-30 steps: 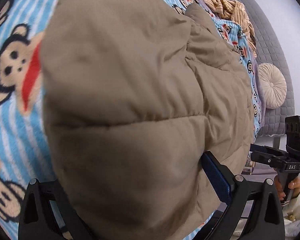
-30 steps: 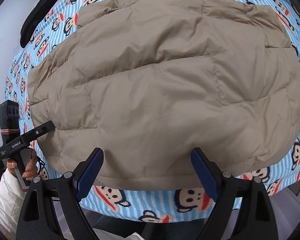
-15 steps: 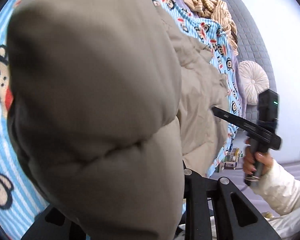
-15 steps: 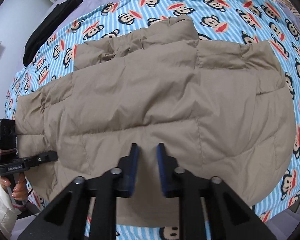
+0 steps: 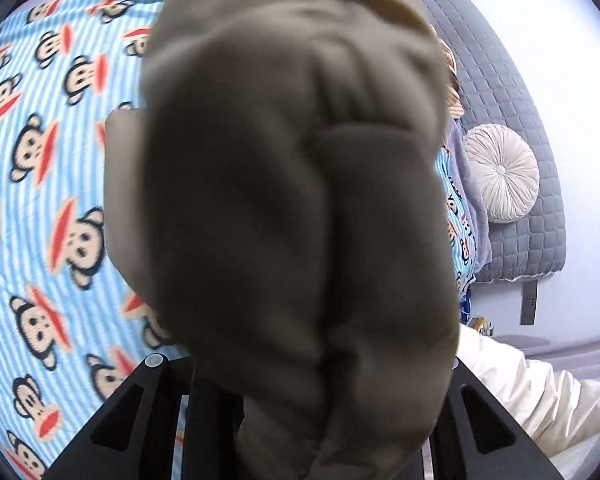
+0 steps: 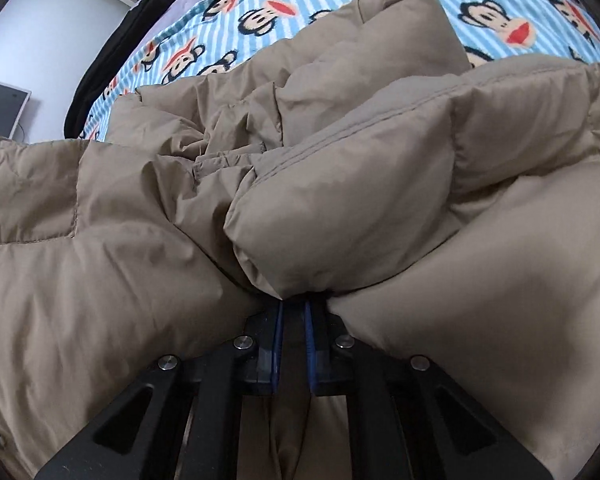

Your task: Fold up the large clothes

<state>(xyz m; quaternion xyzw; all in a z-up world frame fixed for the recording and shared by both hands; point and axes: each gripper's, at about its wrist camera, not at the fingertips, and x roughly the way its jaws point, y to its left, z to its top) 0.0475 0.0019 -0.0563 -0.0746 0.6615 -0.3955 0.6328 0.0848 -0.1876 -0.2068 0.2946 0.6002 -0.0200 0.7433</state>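
Observation:
A tan puffer jacket hangs bunched right in front of the left wrist camera, lifted off the bed. My left gripper is shut on that bunch, and the fabric hides its fingertips. In the right wrist view the jacket lies rumpled on the blanket, with one padded edge folded over towards the camera. My right gripper points steeply down, its jaws closing tight. A fold of the jacket is pinched between its blue pads.
A blue striped monkey-print blanket covers the bed. A grey quilted headboard and a round cream cushion are at the right. A person's white sleeve shows at lower right. A black garment lies at the bed's far left edge.
Both grippers went from wide open to shut on the jacket. The left one rose with its bunch of fabric. The right one sank onto the jacket, which now lies crumpled rather than flat.

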